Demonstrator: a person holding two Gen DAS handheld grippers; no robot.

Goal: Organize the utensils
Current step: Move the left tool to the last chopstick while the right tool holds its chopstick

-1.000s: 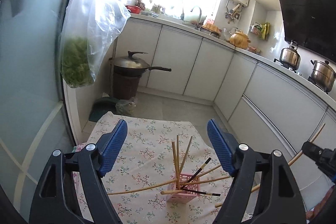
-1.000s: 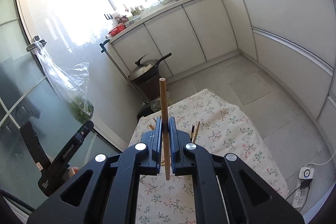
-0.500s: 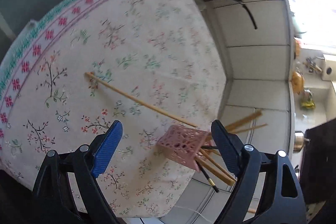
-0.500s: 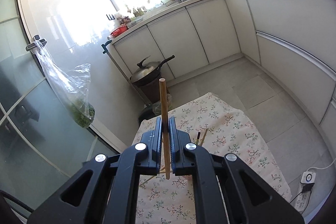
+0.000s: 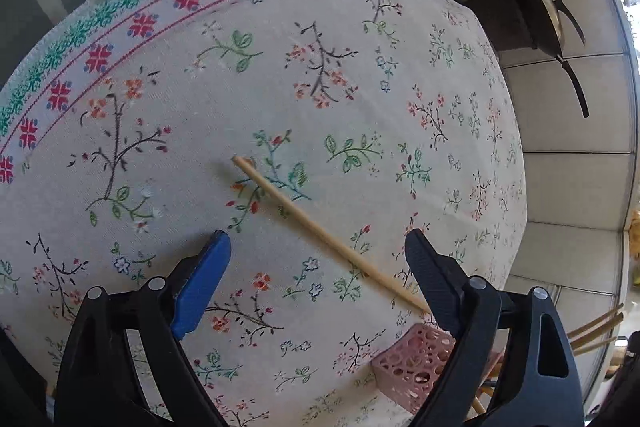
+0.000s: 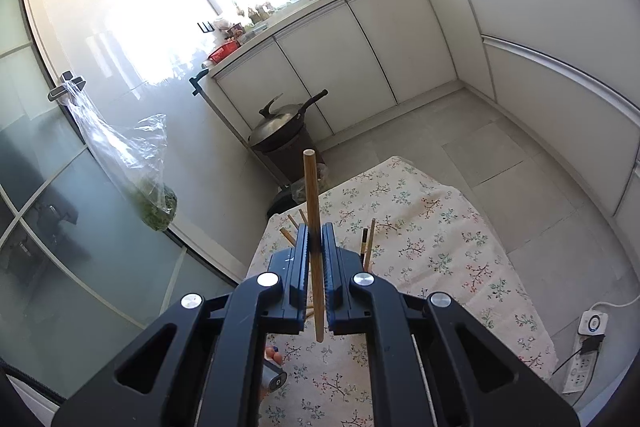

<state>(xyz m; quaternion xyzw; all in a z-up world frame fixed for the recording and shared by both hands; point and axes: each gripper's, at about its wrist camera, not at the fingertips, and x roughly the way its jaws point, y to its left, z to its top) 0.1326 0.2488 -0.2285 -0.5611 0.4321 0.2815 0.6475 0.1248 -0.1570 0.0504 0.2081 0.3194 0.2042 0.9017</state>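
Note:
In the left wrist view my left gripper (image 5: pixel 316 251) is open and empty, just above the floral tablecloth (image 5: pixel 360 47). A loose wooden chopstick (image 5: pixel 320 231) lies on the cloth between its fingers. The pink perforated holder (image 5: pixel 412 359) with several chopsticks sits at the lower right, partly behind the right finger. In the right wrist view my right gripper (image 6: pixel 316 251) is shut on a wooden chopstick (image 6: pixel 311 195) held upright, high above the table. Tips of the holder's chopsticks (image 6: pixel 370 239) show behind the fingers.
A lidded wok (image 6: pixel 280 123) stands on a stool beyond the table's far end. A plastic bag of greens (image 6: pixel 156 203) hangs on the glass door at left. White cabinets (image 6: pixel 400 39) line the back and right. A power strip (image 6: pixel 588 355) lies on the floor.
My left gripper has tipped down from looking across the kitchen and has come close over the loose chopstick on the cloth. My right gripper has held its chopstick with little movement.

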